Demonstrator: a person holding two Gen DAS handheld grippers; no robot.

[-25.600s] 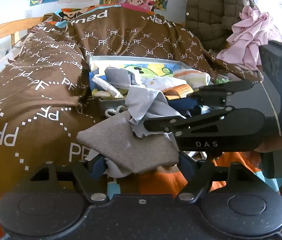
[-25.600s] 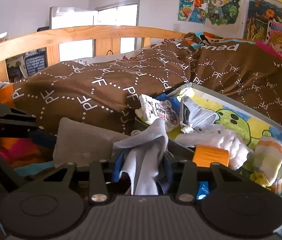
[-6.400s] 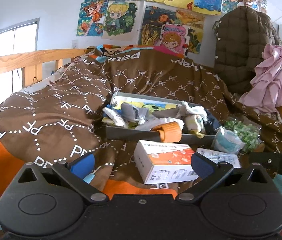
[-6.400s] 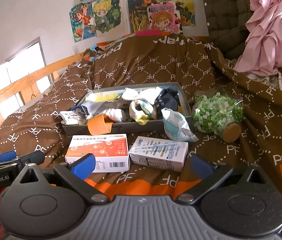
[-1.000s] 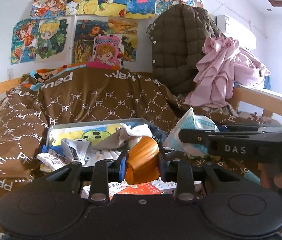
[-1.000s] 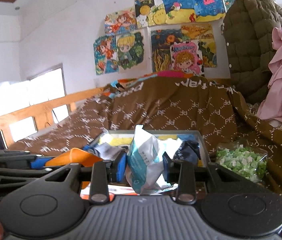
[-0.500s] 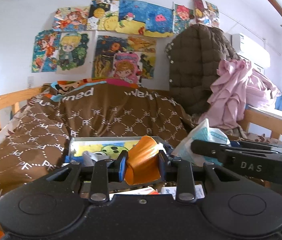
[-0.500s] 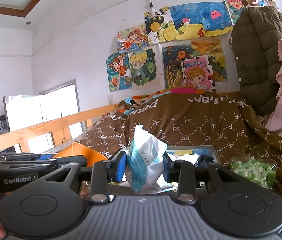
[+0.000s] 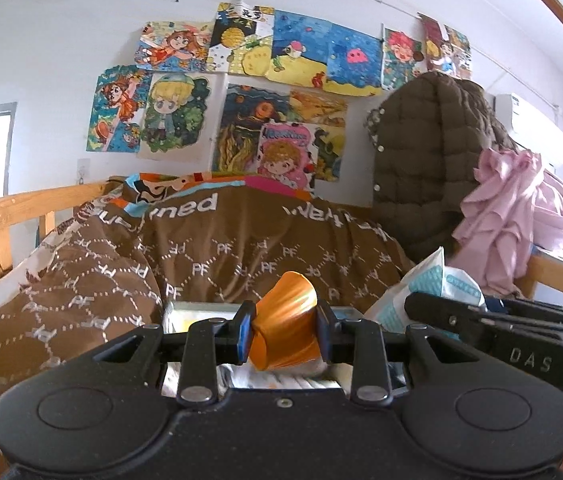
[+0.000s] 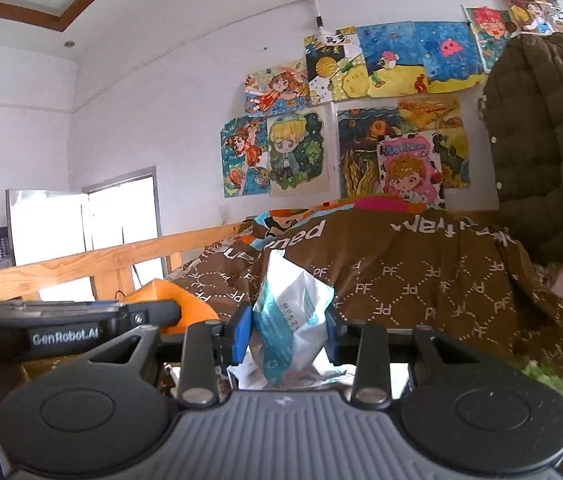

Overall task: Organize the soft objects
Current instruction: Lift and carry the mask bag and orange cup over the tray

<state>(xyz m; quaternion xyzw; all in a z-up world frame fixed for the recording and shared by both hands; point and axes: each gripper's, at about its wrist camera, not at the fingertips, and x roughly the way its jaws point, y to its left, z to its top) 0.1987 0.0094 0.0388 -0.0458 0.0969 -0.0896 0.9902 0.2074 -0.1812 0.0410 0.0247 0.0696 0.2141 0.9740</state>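
My left gripper [image 9: 283, 330] is shut on a soft orange cup [image 9: 286, 326], squeezed between the blue pads and lifted above the bed. My right gripper [image 10: 286, 332] is shut on a white and teal soft packet [image 10: 291, 326], also held up. In the left wrist view the packet [image 9: 427, 286] and the right gripper's black fingers [image 9: 481, 316] show at the right. The orange cup [image 10: 179, 302] shows at the left of the right wrist view, behind the left gripper's fingers [image 10: 81, 316]. The grey tray [image 9: 185, 312] of soft things lies mostly hidden below the grippers.
A brown quilt [image 9: 221, 256] with white letters covers the bed. A wooden rail [image 9: 9, 212] runs along the left. A brown padded jacket [image 9: 433, 160] and pink cloth [image 9: 517, 216] hang at the right. A bag of green pieces [image 10: 549, 376] lies low at the right.
Both grippers have risen and tilted up with their loads. The tray and boxes have dropped nearly out of sight and more wall and posters show.
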